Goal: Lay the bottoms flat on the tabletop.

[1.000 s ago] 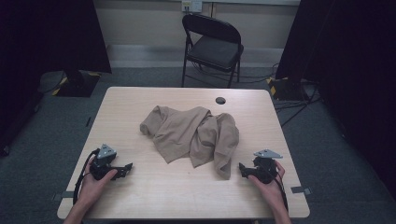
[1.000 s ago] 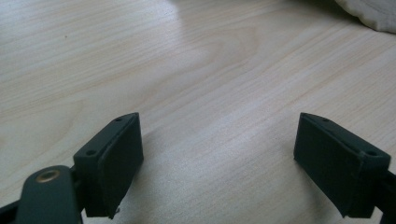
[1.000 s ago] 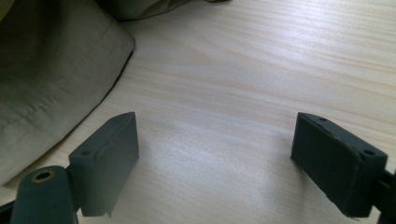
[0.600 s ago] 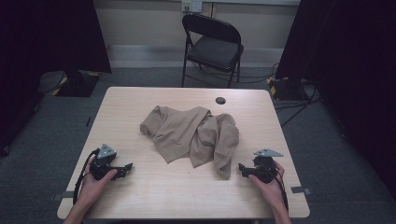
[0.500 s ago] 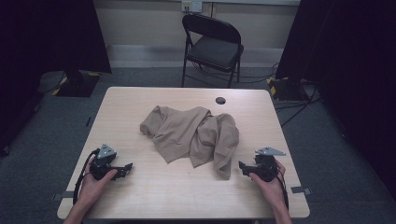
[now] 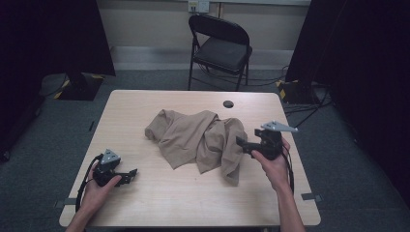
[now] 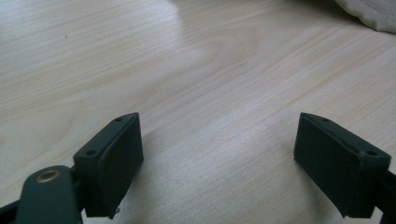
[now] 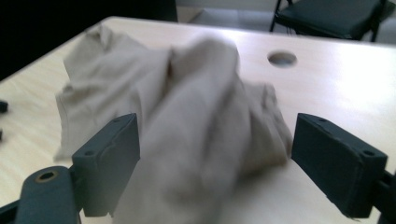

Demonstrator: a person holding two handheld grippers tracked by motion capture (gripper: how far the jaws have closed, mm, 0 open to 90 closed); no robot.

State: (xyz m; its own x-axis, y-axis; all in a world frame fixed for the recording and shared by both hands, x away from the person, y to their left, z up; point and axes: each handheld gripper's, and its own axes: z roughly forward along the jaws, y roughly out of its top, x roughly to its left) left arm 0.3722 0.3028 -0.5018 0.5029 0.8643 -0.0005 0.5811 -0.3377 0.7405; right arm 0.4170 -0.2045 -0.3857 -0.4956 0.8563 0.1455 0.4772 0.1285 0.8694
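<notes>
High view is showing the right gripper, jaws spread, nearing the tan cloth. Left gripper is resting released on the table.

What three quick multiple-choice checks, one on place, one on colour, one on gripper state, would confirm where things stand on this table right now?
1. Where is the right gripper?
A. at the right edge of the crumpled cloth
B. beside the round hole in the table
C. down on the folding chair

2. What colour is the cloth?
A. dark blue
B. tan
C. red

3. How do the left gripper jaws stand?
A. shut on the cloth
B. shut on nothing
C. wide open over bare wood

Answers:
1 A, the high view shows its jaws pointing into the cloth's right side.
2 B, it looks tan in the high view and the right gripper view.
3 C, the left gripper view shows a broad gap with only tabletop between the jaws.
</notes>
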